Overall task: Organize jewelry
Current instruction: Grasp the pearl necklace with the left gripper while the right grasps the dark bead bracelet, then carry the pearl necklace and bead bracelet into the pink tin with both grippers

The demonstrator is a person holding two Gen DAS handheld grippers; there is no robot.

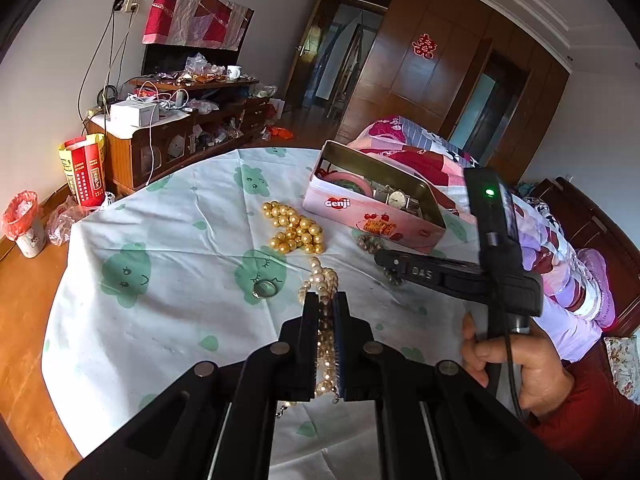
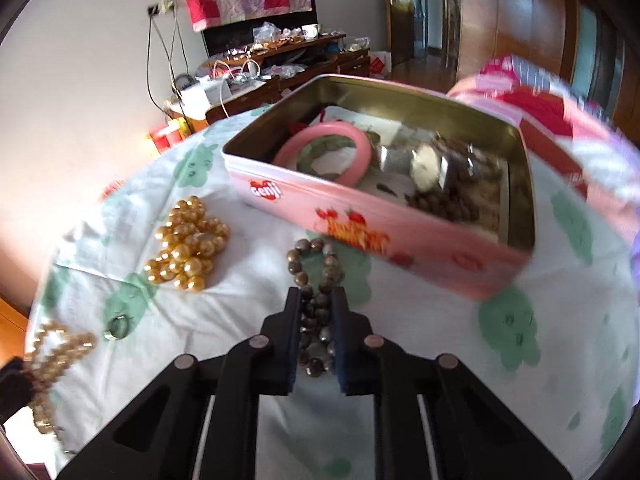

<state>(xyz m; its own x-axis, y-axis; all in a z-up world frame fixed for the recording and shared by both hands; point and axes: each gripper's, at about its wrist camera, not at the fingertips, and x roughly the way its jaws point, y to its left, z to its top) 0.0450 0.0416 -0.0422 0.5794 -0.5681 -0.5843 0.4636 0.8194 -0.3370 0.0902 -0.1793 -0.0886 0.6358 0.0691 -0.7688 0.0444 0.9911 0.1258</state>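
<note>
My left gripper [image 1: 326, 298] is shut on a cream pearl necklace [image 1: 320, 276], whose strand hangs between the pads above the table. A gold bead strand [image 1: 294, 228] and a ring [image 1: 264, 290] lie on the cloth ahead. In the right wrist view, my right gripper [image 2: 317, 294] is shut on a brown bead bracelet [image 2: 316, 256] lying just in front of the pink tin [image 2: 360, 208]. The open tin holds a pink bangle [image 2: 360, 140], a watch [image 2: 426, 166] and dark beads. The gold bead strand [image 2: 188, 240] and ring [image 2: 118, 326] lie to the left.
A round table carries a white cloth with green prints [image 1: 160, 240]. A person's hand [image 1: 516, 360] grips the right gripper's handle. A bed with a patterned quilt [image 1: 420, 152] stands behind the tin. A cluttered cabinet [image 1: 180, 128] and a bin [image 1: 24, 224] stand at the left.
</note>
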